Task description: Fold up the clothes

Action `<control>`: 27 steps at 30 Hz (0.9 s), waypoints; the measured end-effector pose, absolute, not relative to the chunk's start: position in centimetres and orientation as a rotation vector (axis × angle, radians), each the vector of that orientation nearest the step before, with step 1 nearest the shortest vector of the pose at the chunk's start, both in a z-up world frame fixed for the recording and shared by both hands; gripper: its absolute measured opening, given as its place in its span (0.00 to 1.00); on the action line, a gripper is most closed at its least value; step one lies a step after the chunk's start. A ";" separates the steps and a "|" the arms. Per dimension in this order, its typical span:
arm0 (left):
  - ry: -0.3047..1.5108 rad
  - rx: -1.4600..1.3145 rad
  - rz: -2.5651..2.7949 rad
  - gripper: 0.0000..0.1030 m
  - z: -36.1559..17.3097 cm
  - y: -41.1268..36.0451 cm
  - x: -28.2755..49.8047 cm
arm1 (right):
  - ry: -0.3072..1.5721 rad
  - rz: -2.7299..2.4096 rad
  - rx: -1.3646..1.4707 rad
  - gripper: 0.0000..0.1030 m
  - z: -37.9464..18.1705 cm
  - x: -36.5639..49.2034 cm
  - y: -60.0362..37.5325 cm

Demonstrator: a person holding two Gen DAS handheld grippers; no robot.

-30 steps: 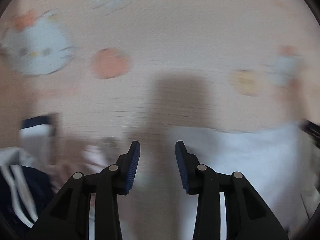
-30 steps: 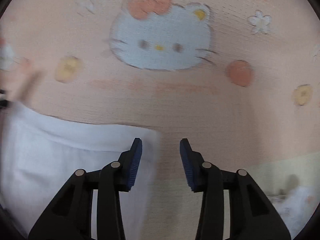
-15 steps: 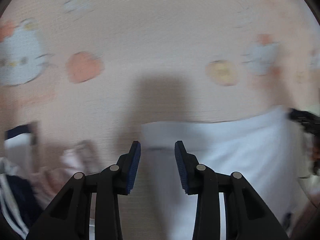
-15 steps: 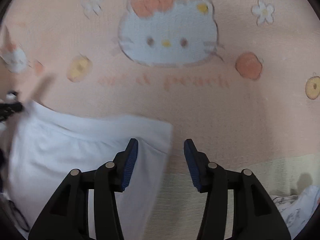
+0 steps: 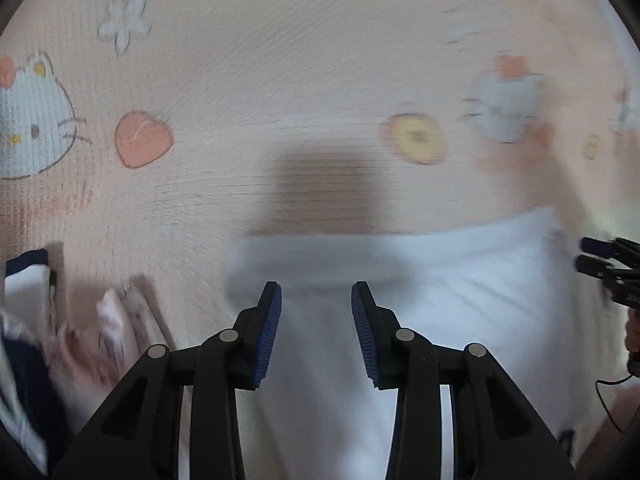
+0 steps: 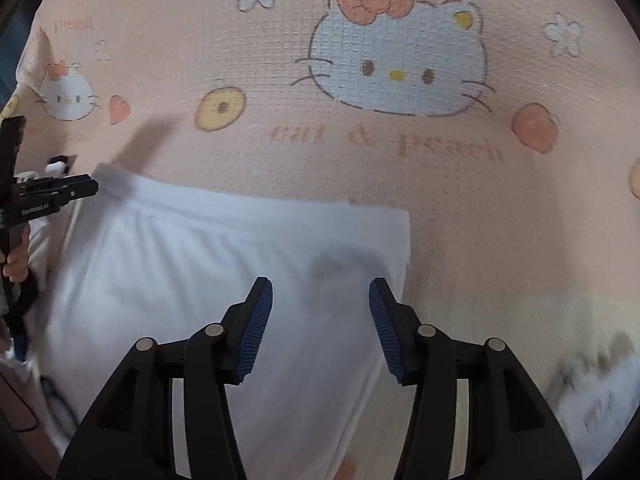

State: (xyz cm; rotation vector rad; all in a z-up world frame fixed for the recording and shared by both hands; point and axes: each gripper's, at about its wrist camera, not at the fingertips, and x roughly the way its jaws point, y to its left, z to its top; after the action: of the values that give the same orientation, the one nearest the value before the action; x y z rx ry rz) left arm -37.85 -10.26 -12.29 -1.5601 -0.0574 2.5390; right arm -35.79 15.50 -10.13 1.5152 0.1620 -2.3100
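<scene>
A white garment lies flat on a pink blanket, its folded top edge running across the frame. My left gripper hovers open over the garment's left part, with nothing between its pads. In the right wrist view the same garment fills the lower left, its right corner beside the jaws. My right gripper hangs above that right end; its jaws are opening and nothing is pinched between them. Each gripper shows at the edge of the other's view: the right gripper and the left gripper.
The pink blanket carries cat, peach and flower prints. A heap of navy-and-white clothes and a pink piece lies at the left. A pale printed cloth lies at the lower right. A person's hand holds the left gripper.
Both grippers have drifted over the white garment, which now lies under their jaws instead of beside them. The right jaws have widened. The left jaws look the same.
</scene>
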 end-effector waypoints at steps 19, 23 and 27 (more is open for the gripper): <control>-0.328 -1.911 2.250 0.41 -16.3 -1.1 -7.7 | 0.033 -2.421 1.759 0.54 -11.0 -9.5 18.0; -0.518 -2.044 2.178 0.41 -17.8 -2.7 -4.1 | 0.011 -2.267 1.774 0.54 -11.8 -6.3 17.2; -0.642 -2.021 2.203 0.41 -17.8 -4.0 -1.7 | 0.030 -2.177 1.770 0.54 -13.0 -3.9 15.6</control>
State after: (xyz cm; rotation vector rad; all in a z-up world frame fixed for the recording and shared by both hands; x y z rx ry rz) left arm -1.66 -4.05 -17.77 -2.0211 -0.6423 2.2030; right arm -3.92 15.64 -12.99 1.7700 0.0300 -2.1766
